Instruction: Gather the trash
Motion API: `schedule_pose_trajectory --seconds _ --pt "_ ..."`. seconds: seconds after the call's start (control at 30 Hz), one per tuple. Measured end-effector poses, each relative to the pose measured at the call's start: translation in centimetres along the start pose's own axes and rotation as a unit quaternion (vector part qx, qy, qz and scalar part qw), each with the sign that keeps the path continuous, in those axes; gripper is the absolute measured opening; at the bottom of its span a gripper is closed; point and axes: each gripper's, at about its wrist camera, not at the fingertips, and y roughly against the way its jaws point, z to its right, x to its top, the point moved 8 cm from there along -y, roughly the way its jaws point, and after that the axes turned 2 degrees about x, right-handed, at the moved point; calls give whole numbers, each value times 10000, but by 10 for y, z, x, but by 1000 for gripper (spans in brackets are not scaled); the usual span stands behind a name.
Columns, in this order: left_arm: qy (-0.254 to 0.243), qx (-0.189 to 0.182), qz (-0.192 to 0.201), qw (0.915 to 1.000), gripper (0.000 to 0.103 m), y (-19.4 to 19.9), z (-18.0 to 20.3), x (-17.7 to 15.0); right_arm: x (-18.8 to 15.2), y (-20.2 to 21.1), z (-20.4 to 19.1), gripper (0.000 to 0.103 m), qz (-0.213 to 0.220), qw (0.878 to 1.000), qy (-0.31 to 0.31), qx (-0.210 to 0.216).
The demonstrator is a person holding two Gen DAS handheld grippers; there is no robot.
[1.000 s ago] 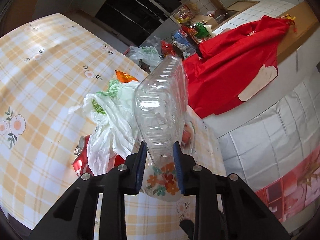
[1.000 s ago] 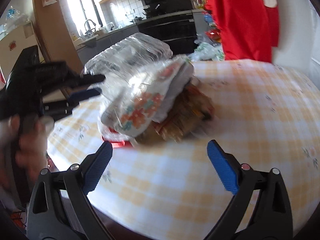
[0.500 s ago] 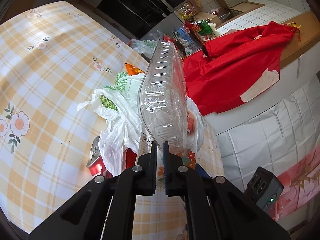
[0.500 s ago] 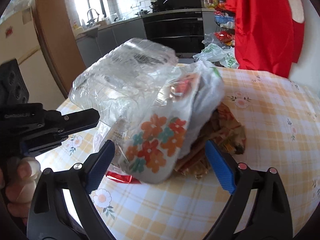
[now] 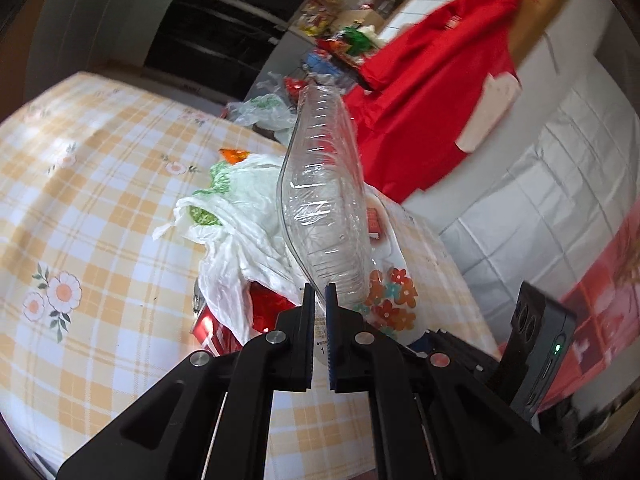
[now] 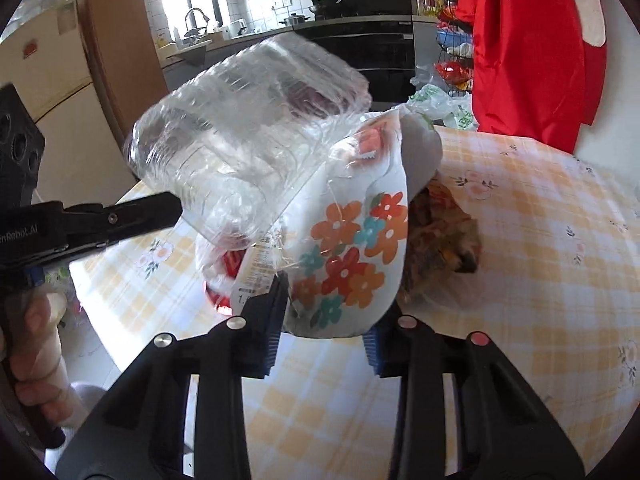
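Observation:
My left gripper (image 5: 319,300) is shut on the edge of a clear plastic container (image 5: 322,208) and holds it upright over a trash pile; the container also shows in the right wrist view (image 6: 240,160). The pile has a white plastic bag (image 5: 236,216), a red can (image 5: 218,328) and a white bowl with orange flowers (image 6: 352,256). My right gripper (image 6: 324,320) has its jaws on either side of the flowered bowl, touching it. A brown snack wrapper (image 6: 444,240) lies behind the bowl.
The pile sits on a table with a yellow checked cloth (image 5: 80,200), near its edge. A red garment (image 5: 432,92) hangs beyond the table. Kitchen counters and a black oven (image 6: 360,40) stand behind. The left gripper body (image 6: 80,224) is at the left of the right wrist view.
My left gripper closed fully on the clear container's edge. My right gripper moved in and narrowed its jaws around the flowered bowl.

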Motion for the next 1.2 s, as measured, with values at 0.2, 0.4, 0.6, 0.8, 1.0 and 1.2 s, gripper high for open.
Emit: schedule_pose_trajectory --seconds 0.2,0.4,0.6,0.8,1.0,1.2 --pt "-548 -23 409 9977 3 32 29 -5 -21 20 5 32 -44 9999 14 -89" --pt "-557 -35 520 9971 3 44 37 -5 -28 29 15 15 -50 9997 -218 -75" --pt "-498 109 636 9967 3 57 28 -10 -30 43 28 10 79 9992 -355 -136" --pt "-504 140 675 9963 3 72 30 -20 -24 65 32 9 256 9989 -375 -144" --pt "-572 93 727 9957 3 90 41 -27 -17 95 27 9 471 9983 -315 -112" --pt "-669 69 809 9944 3 117 56 -39 -19 125 12 9 635 9978 -195 -68"
